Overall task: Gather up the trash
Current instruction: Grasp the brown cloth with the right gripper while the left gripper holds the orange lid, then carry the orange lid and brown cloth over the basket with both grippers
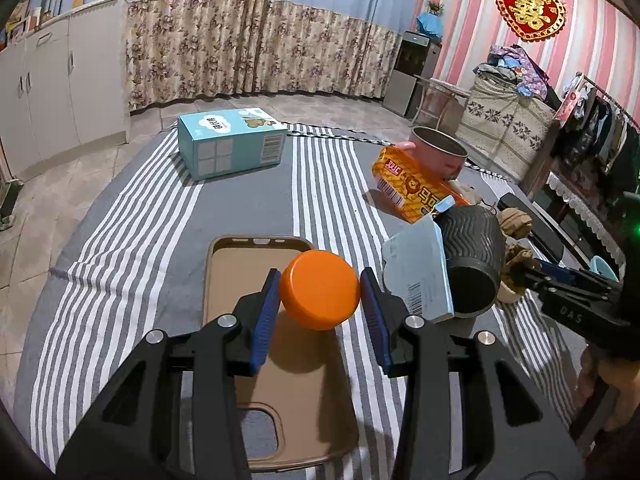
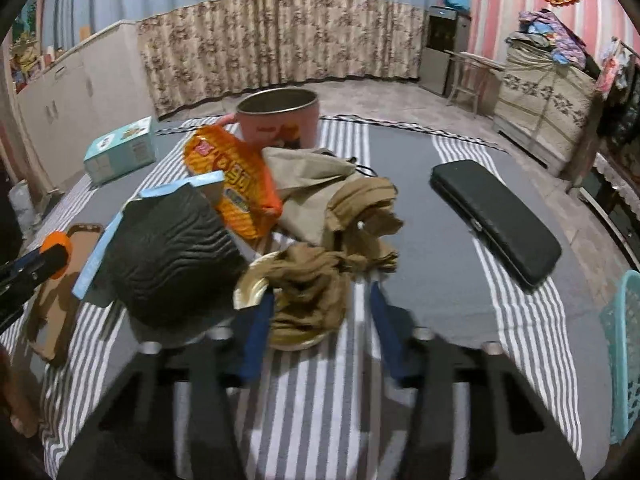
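Note:
My left gripper (image 1: pixel 320 276) is shut on an orange round cap (image 1: pixel 320 296) and holds it just above a tan phone case (image 1: pixel 236 272). My right gripper (image 2: pixel 320 292) is blurred. Its pads sit on either side of a crumpled brown cloth (image 2: pixel 312 292) lying on a small gold-rimmed dish (image 2: pixel 248 288). In the left wrist view the right gripper (image 1: pixel 524 276) has its tips closed on that brown wad. A pile lies beside it: a black ribbed cup (image 2: pixel 172 256) on its side, a light blue card (image 1: pixel 420 276) and an orange snack packet (image 2: pixel 236 184).
A grey striped cloth (image 1: pixel 320 168) covers the surface. A pink pot (image 2: pixel 280 120) stands at the back, with a teal box (image 1: pixel 232 140) to the far left. A long black case (image 2: pixel 496 224) lies to the right. A teal basket (image 2: pixel 624 344) shows at the right edge.

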Motion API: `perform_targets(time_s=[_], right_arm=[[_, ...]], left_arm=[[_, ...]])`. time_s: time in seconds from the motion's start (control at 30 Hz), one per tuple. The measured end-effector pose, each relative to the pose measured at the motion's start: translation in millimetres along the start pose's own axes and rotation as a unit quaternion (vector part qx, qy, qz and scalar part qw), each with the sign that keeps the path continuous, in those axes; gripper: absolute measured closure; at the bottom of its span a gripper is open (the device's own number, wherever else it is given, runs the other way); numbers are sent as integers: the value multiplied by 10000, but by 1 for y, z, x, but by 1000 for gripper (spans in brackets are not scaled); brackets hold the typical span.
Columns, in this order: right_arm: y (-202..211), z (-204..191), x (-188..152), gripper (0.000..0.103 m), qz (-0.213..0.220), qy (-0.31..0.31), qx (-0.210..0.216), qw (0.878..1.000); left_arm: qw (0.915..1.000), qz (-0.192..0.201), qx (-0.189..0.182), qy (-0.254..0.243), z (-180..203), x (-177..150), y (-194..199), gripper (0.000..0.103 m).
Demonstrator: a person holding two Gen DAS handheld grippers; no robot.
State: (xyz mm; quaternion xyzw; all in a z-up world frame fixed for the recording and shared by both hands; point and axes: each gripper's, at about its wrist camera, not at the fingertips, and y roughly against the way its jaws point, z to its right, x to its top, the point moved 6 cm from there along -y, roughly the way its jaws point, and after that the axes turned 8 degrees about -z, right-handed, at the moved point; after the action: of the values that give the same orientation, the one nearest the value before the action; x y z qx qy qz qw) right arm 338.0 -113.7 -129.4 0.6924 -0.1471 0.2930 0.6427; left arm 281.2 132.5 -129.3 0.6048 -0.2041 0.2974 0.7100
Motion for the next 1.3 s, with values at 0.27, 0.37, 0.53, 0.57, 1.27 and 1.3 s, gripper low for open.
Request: perform_targets(time_s=[0.27, 0.37, 0.53, 0.57, 1.27, 1.3], right_arm=[[49, 21, -4, 68, 615, -46, -9, 9981], [75, 44, -9, 68, 831, -142, -83, 9964], [122, 107, -21, 68, 1168, -539, -275, 9913], [126, 115, -21, 68, 1197, -581, -305, 9906], [166, 342, -89, 68, 1276, -1711, -1735, 9614], [164, 347, -91, 68, 1226, -1736, -1790, 9606]], left_arm=[[9999, 12, 148, 16, -2, 0, 0, 64], [9997, 89, 238, 33, -1, 3, 5, 64], [9988, 304, 374, -29, 11, 12, 27, 64], [9985, 359, 411, -75, 16, 15, 31, 64], [9881, 652, -607, -1255, 267, 22, 37, 64], [9865, 658, -672, -1340, 281, 19, 36, 64]])
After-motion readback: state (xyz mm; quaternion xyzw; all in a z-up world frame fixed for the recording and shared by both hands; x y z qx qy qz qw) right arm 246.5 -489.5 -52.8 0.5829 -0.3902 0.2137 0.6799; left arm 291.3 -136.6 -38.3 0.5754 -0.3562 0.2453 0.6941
